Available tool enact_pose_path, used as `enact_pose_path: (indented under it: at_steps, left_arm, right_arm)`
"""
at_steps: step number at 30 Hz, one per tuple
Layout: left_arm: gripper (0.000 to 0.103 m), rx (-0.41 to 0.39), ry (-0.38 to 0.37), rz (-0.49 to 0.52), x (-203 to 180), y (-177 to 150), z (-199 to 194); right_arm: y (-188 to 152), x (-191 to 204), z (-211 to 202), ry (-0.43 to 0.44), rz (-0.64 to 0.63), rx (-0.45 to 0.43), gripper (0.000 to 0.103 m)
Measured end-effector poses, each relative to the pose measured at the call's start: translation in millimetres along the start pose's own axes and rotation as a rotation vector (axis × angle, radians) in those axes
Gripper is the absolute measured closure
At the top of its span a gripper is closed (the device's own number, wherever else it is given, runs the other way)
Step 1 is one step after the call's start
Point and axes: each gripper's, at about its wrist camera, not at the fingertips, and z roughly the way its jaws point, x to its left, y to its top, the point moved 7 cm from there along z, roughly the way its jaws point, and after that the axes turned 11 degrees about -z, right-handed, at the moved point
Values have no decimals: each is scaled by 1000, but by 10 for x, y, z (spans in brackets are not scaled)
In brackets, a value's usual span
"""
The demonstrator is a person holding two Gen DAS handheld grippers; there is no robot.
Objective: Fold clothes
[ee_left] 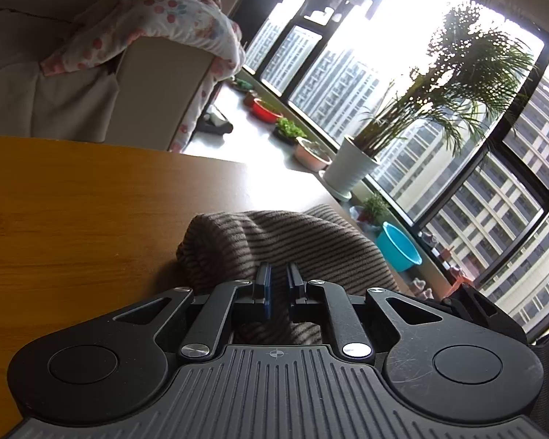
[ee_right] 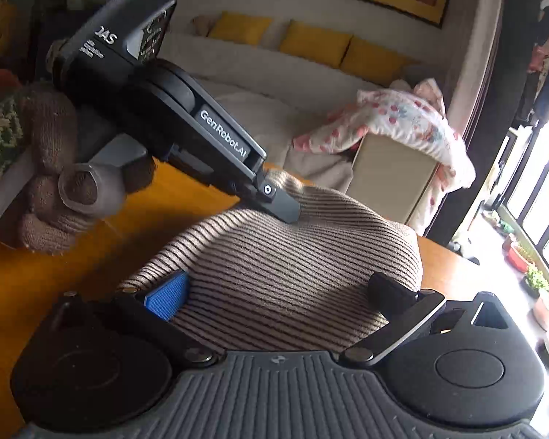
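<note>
A brown garment with thin dark stripes [ee_left: 274, 241] lies bunched on the orange wooden table [ee_left: 73, 219]. My left gripper [ee_left: 279, 274] has its fingers drawn close together, pinching a raised fold of the cloth. In the right wrist view the same left gripper [ee_right: 287, 214] comes down from the upper left, its tip pressed into the top of the striped garment [ee_right: 274, 267]. My right gripper [ee_right: 280, 291] stands wide open at the garment's near edge. Its blue pad [ee_right: 168, 294] sits on one side and its black finger [ee_right: 391, 289] on the other, with cloth lying between them.
A hand in a brown knit glove [ee_right: 47, 168] holds the left gripper. Behind the table is a pale sofa [ee_right: 260, 109] with a floral blanket [ee_right: 395, 120]. By the window stand a potted palm [ee_left: 355, 164], small plant pots and a blue basin [ee_left: 399, 247].
</note>
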Motion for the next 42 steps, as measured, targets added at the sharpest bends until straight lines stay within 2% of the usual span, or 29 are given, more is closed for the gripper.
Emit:
enact_pose_path:
  at_steps: [2, 5, 7, 9, 10, 14, 15, 20, 22, 25, 28, 30, 33, 35, 36, 40, 42]
  left_arm:
    - [92, -1, -3, -5, 10, 3, -13]
    - [91, -18, 19, -5, -31, 25, -78]
    - [75, -50, 23, -7, -109, 31, -254]
    - [45, -71, 13, -20, -170, -18, -440]
    - [42, -71, 22, -21, -183, -64, -490]
    - [44, -10, 53, -20, -172, -298, -445]
    - [44, 9, 84, -7, -139, -363, -385]
    - [44, 8, 83, -10, -58, -428, -364]
    - [44, 9, 85, 3, -65, -440, -365]
    - [44, 10, 88, 22, -77, -457, -367]
    - [44, 12, 91, 42, -88, -474, -368]
    - [44, 13, 92, 54, -96, -486, -369]
    - [44, 19, 91, 66, -93, -489, -372]
    - [43, 21, 94, 68, -61, -471, -376]
    - [43, 22, 95, 67, -45, -463, -378]
    - [41, 32, 83, 53, -16, -479, -388]
    - [41, 31, 88, 67, -36, -483, -380]
  right_arm:
    - [1, 34, -16, -21, 5, -7, 0]
    - [-16, 8, -22, -8, 15, 0, 0]
    - [-33, 16, -35, -9, 10, -3, 0]
    - [-50, 27, -39, -12, 10, -9, 0]
    - [-50, 29, -36, -12, 13, -11, 0]
    - [-45, 28, -37, -2, 19, -7, 0]
    - [-45, 19, -51, 12, 21, -6, 0]
    - [-60, -119, -282, 164, 80, -43, 0]
    - [-25, -334, -397, 230, 191, -77, 0]
    - [38, -841, -316, 244, 409, -76, 0]
    - [-51, -1349, 113, 239, 627, -22, 0]
    - [-215, -1530, 456, 223, 728, 47, 0]
    - [-367, -1477, 795, 349, 852, 114, 3]
    - [-404, -1407, 946, 442, 911, 137, 14]
    - [-328, -1362, 918, 469, 885, 109, 23]
    - [15, -1198, 490, 449, 646, -66, 26]
    - [-44, -1180, 508, 386, 607, -14, 30]
